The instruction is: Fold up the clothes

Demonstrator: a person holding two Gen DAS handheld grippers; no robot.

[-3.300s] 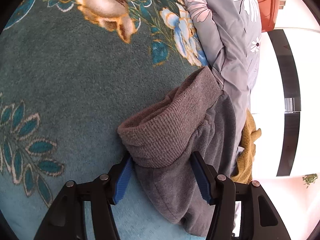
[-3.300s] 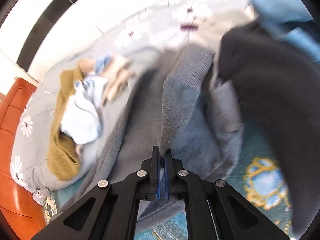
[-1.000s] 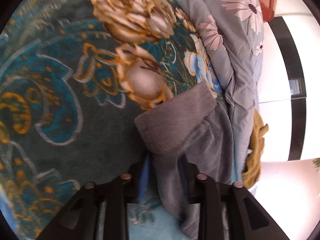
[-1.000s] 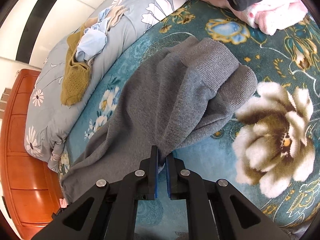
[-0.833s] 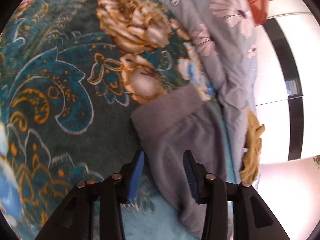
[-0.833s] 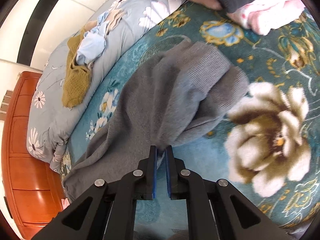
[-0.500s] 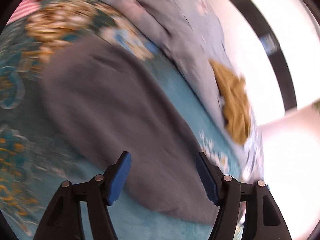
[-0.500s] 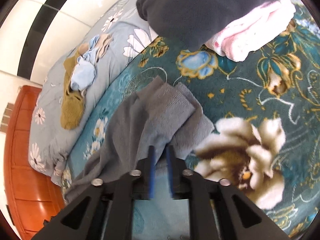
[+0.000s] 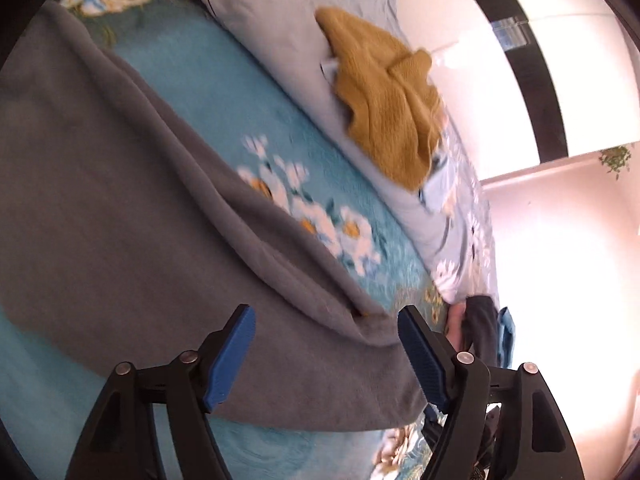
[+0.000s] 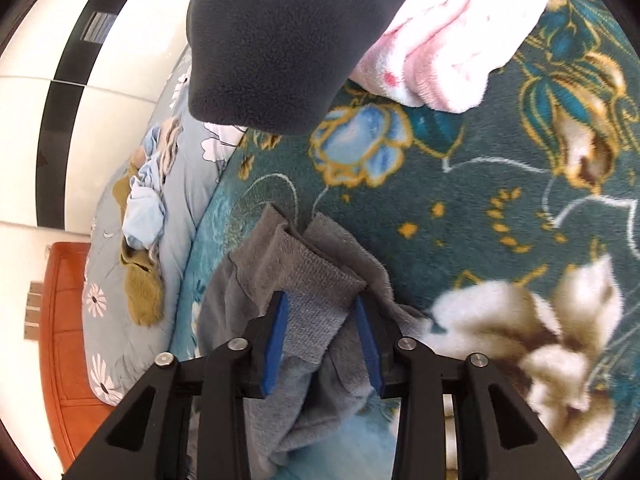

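Observation:
Grey sweatpants point(image 9: 120, 200) lie spread on the teal flowered blanket point(image 9: 208, 92). My left gripper point(image 9: 326, 316) is open, its blue pads wide apart over the long grey cloth near its edge. In the right wrist view the ribbed cuffs of the grey sweatpants point(image 10: 308, 280) lie folded together. My right gripper point(image 10: 320, 300) is open, its pads on either side of the cuff and holding nothing.
A dark fleece garment point(image 10: 280, 32) and a pink towel point(image 10: 452, 40) lie stacked at the far side. A mustard knit point(image 9: 388, 96) and a light blue garment point(image 10: 142, 208) lie on the grey daisy duvet point(image 9: 280, 8). An orange wooden headboard point(image 10: 60, 340) stands at the left.
Both grippers let go of the sweatpants and opened. The left gripper swung from the cuff along the leg. The right gripper moved toward the cuffs.

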